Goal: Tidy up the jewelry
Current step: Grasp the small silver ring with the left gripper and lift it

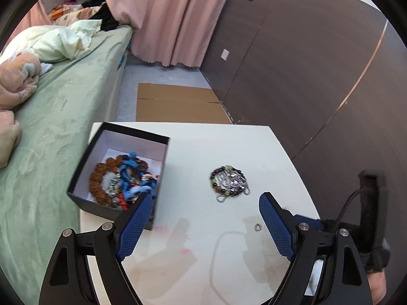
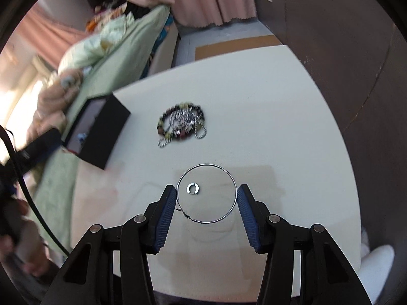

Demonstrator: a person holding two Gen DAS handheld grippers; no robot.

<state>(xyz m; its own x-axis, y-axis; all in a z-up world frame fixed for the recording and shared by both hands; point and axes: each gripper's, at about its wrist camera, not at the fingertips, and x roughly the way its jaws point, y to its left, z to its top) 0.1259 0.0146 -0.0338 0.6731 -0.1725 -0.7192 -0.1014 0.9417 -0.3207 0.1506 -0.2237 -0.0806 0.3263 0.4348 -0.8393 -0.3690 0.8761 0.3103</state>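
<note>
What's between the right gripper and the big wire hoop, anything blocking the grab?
Nothing visible. The right gripper is open with the wire hoop lying flat on the table between its fingers. Only the small open ring lies inside the hoop, so a close may drag it along. The bead-and-chain pile lies farther ahead, apart.

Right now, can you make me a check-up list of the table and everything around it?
Surface: white table, faint stains near the front.
Job's things: black box at the left edge, open, holding bracelets; beaded bracelet and chain pile mid-table; big wire hoop and small ring inside it, lying flat.
Clutter: nothing seen on the table.
Grippers: left hand-held gripper open, empty, near the box; right hand-held gripper open, fingers either side of the hoop, contact unclear.
Cables: black cable at the left.
Surroundings: green bed, pink curtain, cardboard on the floor.
</note>
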